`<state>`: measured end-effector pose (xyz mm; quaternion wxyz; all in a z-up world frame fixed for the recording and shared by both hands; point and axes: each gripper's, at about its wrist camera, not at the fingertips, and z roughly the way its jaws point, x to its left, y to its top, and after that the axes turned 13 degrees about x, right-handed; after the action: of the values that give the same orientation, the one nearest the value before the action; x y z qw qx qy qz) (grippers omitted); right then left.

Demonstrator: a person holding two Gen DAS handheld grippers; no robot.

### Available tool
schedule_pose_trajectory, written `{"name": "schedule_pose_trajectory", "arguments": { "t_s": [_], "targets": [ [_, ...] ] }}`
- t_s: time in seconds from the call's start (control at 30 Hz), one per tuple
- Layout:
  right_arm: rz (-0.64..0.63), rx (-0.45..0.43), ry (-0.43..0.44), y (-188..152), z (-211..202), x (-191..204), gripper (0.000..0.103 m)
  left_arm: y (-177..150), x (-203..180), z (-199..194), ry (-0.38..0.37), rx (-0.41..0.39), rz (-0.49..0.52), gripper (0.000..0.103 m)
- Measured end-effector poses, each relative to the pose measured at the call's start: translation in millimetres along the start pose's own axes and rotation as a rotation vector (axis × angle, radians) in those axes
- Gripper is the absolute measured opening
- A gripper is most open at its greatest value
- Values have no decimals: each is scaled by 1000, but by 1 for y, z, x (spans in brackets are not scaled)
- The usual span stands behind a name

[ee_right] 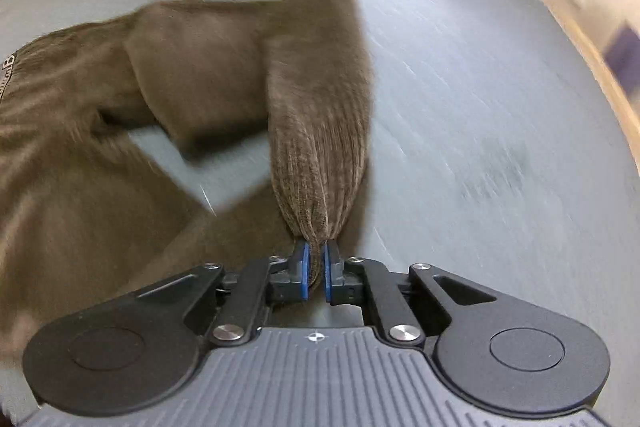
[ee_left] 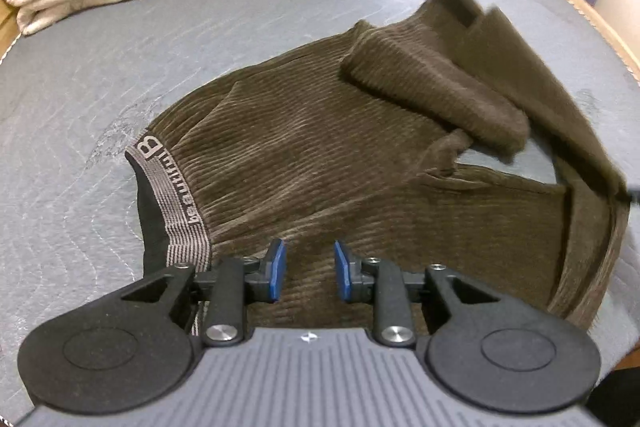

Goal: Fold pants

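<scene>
The brown ribbed pants [ee_left: 320, 163] lie rumpled on the grey mat [ee_left: 80, 87], waistband left, legs right. My left claw [ee_left: 308, 277] hovers parted above the waistband end; my right claw [ee_right: 315, 277] pinches a bunched leg.

Brown ribbed pants [ee_left: 320, 163] sprawled flat, waistband at left; one leg end lifted, bunched.

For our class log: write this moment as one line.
left hand-held gripper: open above pants | right hand-held gripper: shut on pant leg
</scene>
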<state>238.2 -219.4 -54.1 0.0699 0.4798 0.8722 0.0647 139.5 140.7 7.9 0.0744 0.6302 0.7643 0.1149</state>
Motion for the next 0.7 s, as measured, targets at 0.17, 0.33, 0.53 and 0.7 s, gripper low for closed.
{"name": "schedule_pose_trajectory", "arguments": {
  "t_s": [0.17, 0.33, 0.53, 0.7],
  "targets": [
    [-47, 156, 106, -81, 6, -23, 7, -20, -6, -3, -15, 13, 60, 41],
    [49, 32, 62, -97, -18, -46, 13, -23, -4, 4, 14, 52, 36, 42],
    [234, -248, 12, -54, -51, -54, 52, -15, -12, 4, 13, 42, 5, 53],
    [169, -258, -7, 10, -26, -16, 53, -7, -25, 11, 14, 59, 5, 57]
  ]
}}
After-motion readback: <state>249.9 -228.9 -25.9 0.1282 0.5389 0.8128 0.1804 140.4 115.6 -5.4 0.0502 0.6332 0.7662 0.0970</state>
